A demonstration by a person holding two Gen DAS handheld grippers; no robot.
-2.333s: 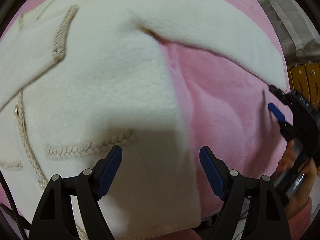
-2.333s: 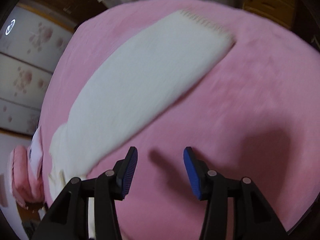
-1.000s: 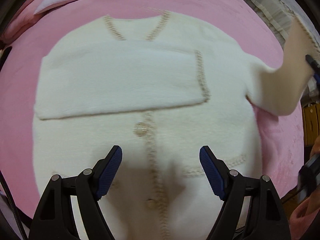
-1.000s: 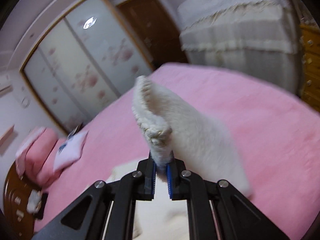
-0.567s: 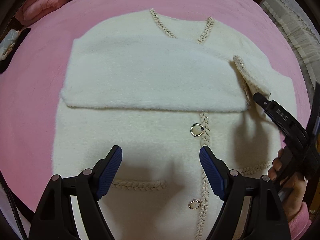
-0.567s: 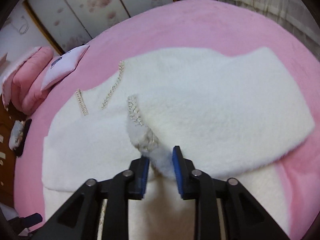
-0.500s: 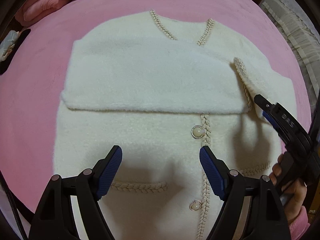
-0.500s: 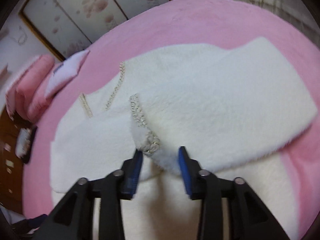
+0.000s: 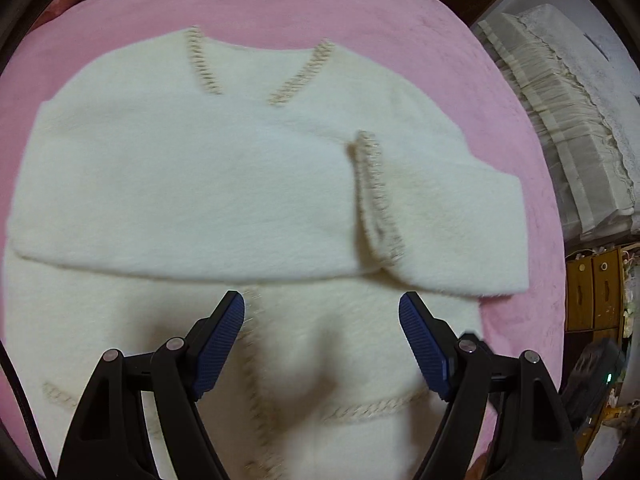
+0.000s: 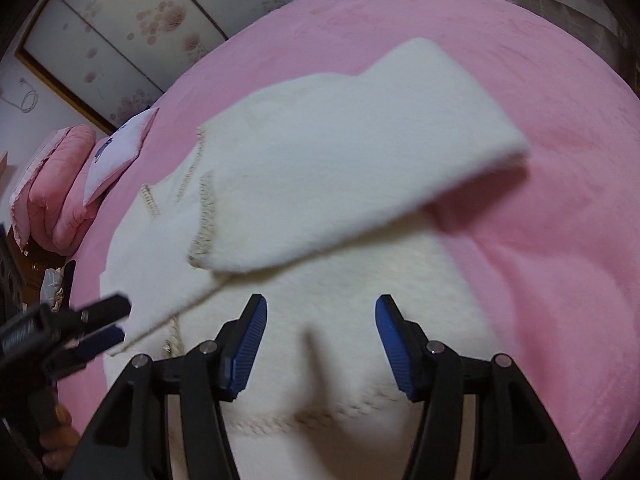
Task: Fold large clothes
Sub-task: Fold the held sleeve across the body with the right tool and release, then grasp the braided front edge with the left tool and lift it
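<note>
The fluffy cream cardigan with braided beige trim [image 9: 200,184] lies flat on the pink plush bedspread [image 9: 360,8], neckline far, hem near, both sleeves crossed over its chest. The left gripper [image 9: 322,344] hangs wide open; the right gripper [image 10: 318,344], jaws just opened, holds nothing. Pink margin shows left, right and far.

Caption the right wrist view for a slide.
Open right claw above cream cardigan on pink bedspread, sleeve folded across.

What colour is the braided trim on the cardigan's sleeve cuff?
Beige, on the cream cardigan; the sleeve cuff shows best in the left wrist view.
</note>
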